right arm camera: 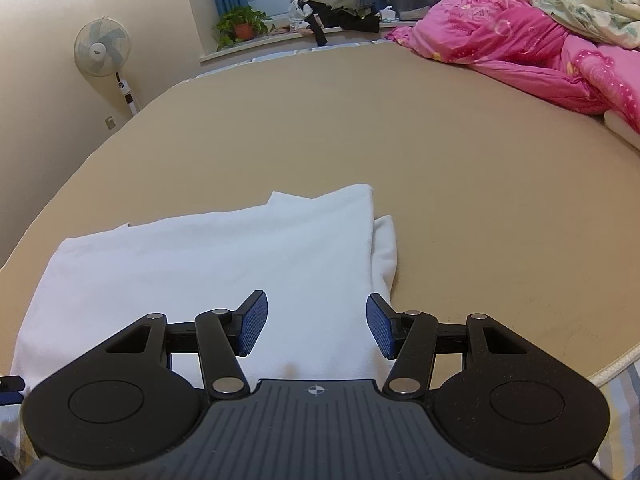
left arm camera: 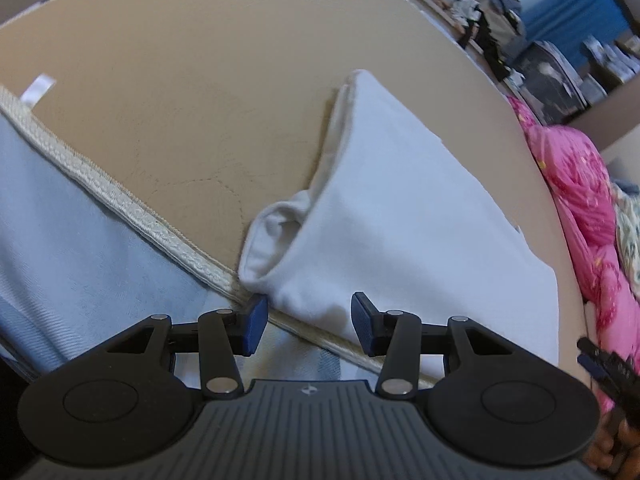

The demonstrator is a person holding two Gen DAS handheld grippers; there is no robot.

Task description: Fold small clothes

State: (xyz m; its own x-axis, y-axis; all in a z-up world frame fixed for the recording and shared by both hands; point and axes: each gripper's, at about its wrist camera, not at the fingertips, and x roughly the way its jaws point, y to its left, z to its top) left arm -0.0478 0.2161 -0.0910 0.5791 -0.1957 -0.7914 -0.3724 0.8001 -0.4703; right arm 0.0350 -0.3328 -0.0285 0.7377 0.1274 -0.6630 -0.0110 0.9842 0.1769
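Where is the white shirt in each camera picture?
Left wrist view: the white garment lies at centre right on the tan bed sheet, running down to the open jaws.
Right wrist view: it lies at lower left, reaching under the open jaws.
Shared landmark: the pink quilt, at the right in both.

We can read no words, brand names or numbers in either view. The only mark is a small round crosshair sign printed on the grey ribbed body of the left gripper (left arm camera: 307, 326) and the right gripper (right arm camera: 317, 325).
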